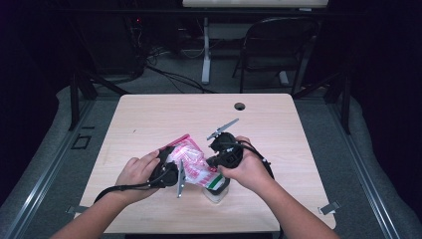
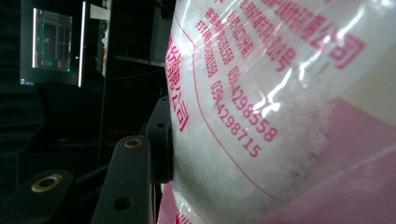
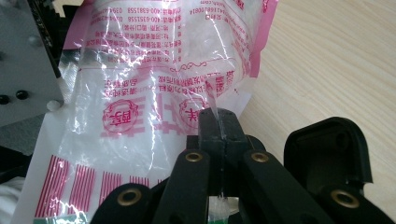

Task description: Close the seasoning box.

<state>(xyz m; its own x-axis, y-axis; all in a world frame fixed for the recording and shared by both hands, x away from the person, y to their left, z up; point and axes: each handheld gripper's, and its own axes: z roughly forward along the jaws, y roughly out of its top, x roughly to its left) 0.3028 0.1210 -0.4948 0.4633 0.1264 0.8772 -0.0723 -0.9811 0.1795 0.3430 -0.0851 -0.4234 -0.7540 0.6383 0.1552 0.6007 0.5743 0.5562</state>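
Dark surroundings are seen around a pale wooden table [image 1: 149,119], with a folding chair [image 1: 271,45] and a white desk leg [image 1: 206,50] behind it and a cable hole [image 1: 240,106] near the table's far edge.

Both forearms are brought in from the near edge and angled inward, so that the hands meet over the near middle of the table.

Left hand [image 1: 135,173]: wrapped round the body of the left gripper [image 1: 175,167], knuckles outward, gripper pointed toward the table's centre. A grey plate is seen hanging edge-on beside it. In the left gripper view one black jaw pad is pressed into the side of the plastic bag [image 2: 280,116], which is clear, printed in pink and packed with white crystals. The opposite jaw is hidden behind the bag; the bulging body of the bag is taken as clamped between the two.

Right hand [image 1: 249,169]: curled over the right gripper [image 1: 219,158], wrist slightly raised, gripper pointed back toward the left hand. In the right gripper view the jaws are seen closed together, with a thin fold of the bag's clear film pinched between the pads.

Bag [image 1: 191,160]: held between the two grippers just above the table, its pink edge toward the far left. A small clear container [image 1: 216,191] with something green at its top is noted directly under the right hand.
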